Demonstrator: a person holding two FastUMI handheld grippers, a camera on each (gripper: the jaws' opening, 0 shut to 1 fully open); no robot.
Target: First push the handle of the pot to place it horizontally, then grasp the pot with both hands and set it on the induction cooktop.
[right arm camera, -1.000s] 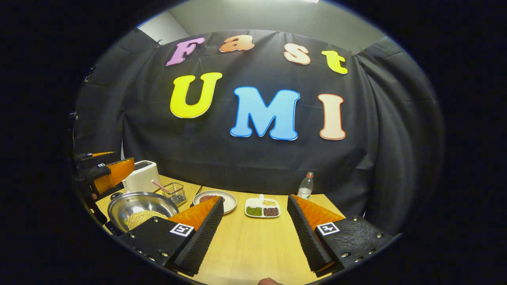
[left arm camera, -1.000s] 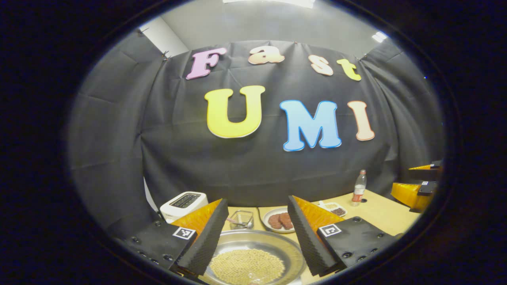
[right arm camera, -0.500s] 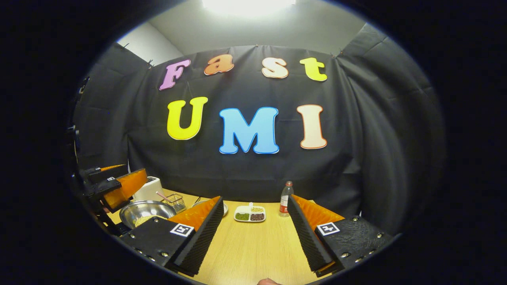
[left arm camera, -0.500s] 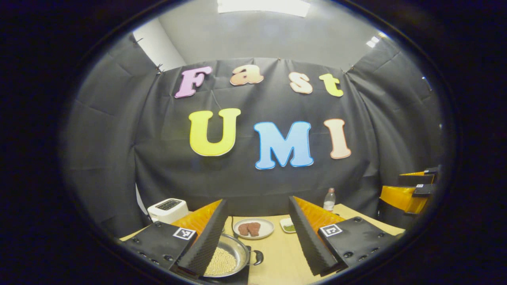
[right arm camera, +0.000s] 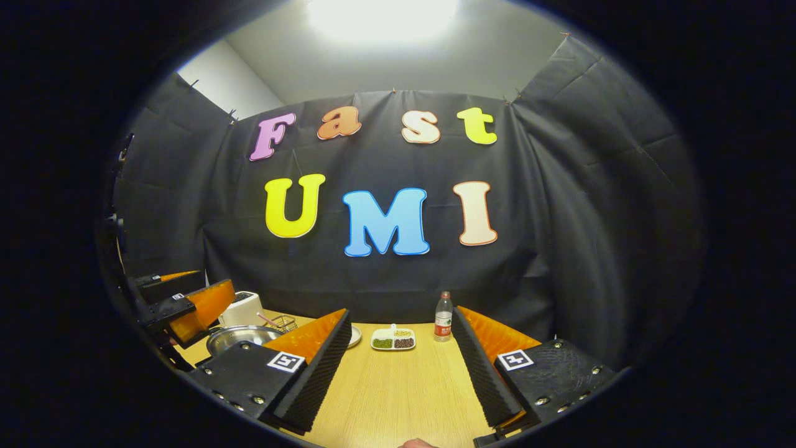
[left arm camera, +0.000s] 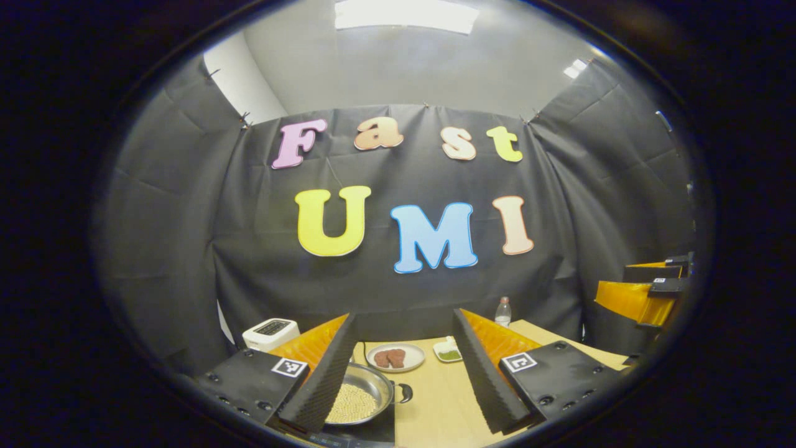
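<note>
Over the last second both grippers have pulled back and up from the pot (left arm camera: 364, 401): in the left gripper view it filled the gap between the fingers a second ago, and now it sits small and low, partly hidden behind that gripper's own left finger. The pot, holding pale beans, rests on the dark cooktop (left arm camera: 373, 430), whose slab edge shows beneath it, and one side handle (left arm camera: 404, 392) points out toward the bare table (left arm camera: 435, 410). That reads as the placement done (the handle lies level, as far as this angle tells), so the retreat looks like the close of the task rather than a fresh approach.

Beyond the pot stand a plate (left arm camera: 396, 358) with two brown patties, a small dish (left arm camera: 448, 353), a bottle (left arm camera: 502, 311) and a toaster (left arm camera: 271, 331) at the far left.

The left gripper (left arm camera: 404, 379) is held level and aimed at the wall, jaws spread wide with nothing between them. The right gripper (right arm camera: 398, 373) is posed the same way over open table, well apart from the pot (right arm camera: 239, 336), jaws also released and empty. In the right gripper view the left gripper (right arm camera: 186, 298) hangs above and to the near side of the pot, not touching it.
</note>
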